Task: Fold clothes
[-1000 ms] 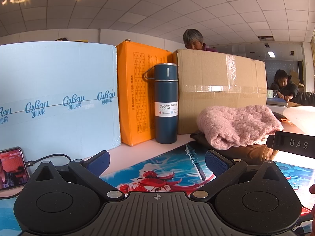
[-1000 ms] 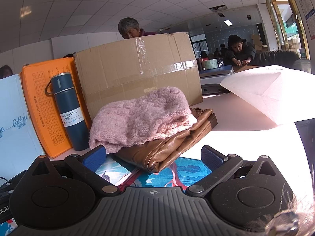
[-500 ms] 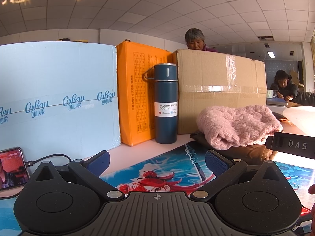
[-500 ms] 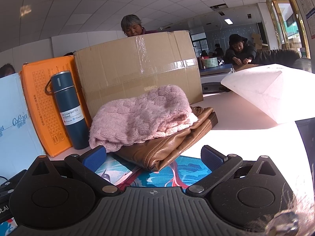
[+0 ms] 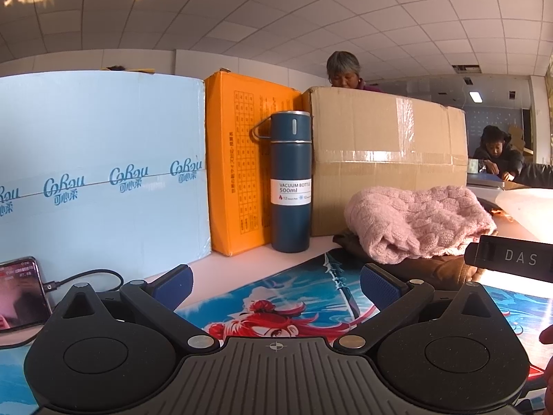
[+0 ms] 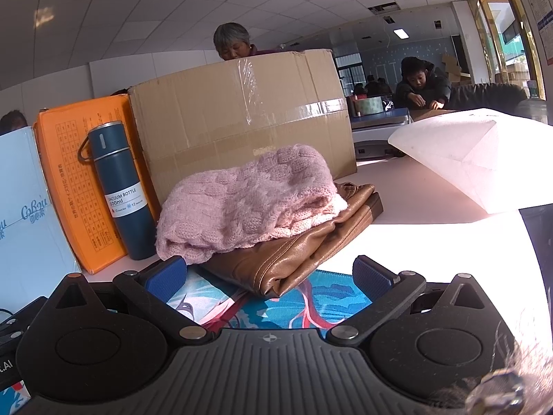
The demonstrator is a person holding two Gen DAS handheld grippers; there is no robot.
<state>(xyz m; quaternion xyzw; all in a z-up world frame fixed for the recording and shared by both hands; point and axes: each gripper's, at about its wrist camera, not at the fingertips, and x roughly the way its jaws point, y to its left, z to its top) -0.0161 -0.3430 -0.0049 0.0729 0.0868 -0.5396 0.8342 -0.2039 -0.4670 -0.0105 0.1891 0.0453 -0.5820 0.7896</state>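
A folded pink knit sweater [image 6: 249,204] lies on top of a folded brown leather garment [image 6: 293,252], at the far edge of a colourful printed mat [image 6: 311,307]. My right gripper [image 6: 269,275] stands open just in front of this pile, holding nothing. In the left wrist view the pink sweater [image 5: 418,224] and brown garment [image 5: 432,269] sit to the right. My left gripper [image 5: 276,283] is open and empty over the mat [image 5: 276,297], left of the pile. The black body of the right gripper [image 5: 511,259] shows at the right edge.
Behind the pile stand a cardboard box [image 6: 242,121], a dark blue vacuum bottle [image 5: 290,186], an orange box [image 5: 238,180] and a light blue box [image 5: 96,173]. A phone on a cable [image 5: 20,294] lies at left. A white folded sheet [image 6: 484,162] lies at right. People are behind the boxes.
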